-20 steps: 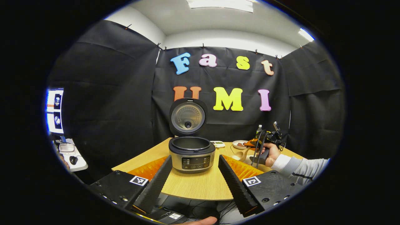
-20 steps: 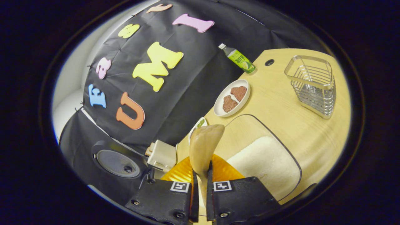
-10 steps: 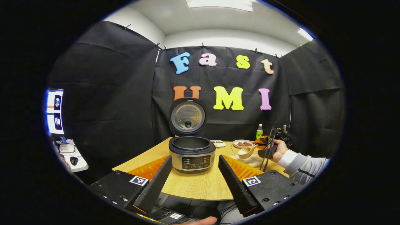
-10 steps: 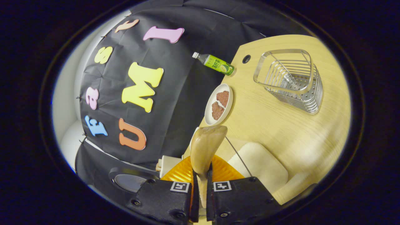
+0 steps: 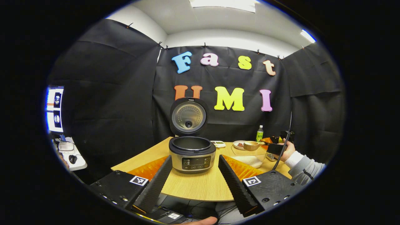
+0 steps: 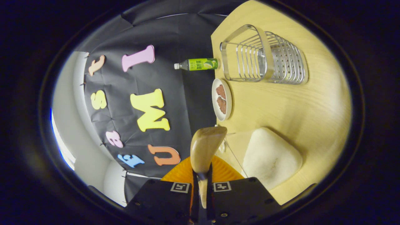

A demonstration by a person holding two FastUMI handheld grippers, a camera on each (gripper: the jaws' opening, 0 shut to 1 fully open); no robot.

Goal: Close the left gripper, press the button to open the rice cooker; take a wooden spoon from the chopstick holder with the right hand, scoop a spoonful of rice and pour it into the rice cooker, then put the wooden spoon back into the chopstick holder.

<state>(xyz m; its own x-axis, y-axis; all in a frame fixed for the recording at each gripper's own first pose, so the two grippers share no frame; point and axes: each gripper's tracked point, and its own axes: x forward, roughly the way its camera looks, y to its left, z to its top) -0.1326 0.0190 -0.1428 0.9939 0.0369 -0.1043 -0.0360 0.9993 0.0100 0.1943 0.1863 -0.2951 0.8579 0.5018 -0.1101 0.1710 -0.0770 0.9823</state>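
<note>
The rice cooker stands on the wooden table with its lid raised. My left gripper hovers open in front of it, holding nothing. My right gripper is shut on the handle of the wooden spoon, rolled hard onto its side. In the left gripper view the spoon is held above the clear rice container by a hand. The white rice lies in that container just right of the spoon bowl. The wire chopstick holder stands farther off.
A white plate with brown food and a green bottle sit near the back wall. A small white item lies behind the cooker. A monitor and a side desk are at the far left.
The right gripper with the spoon has lifted and swung right, away from the cooker, rolling further onto its side. The left gripper has stayed put.
</note>
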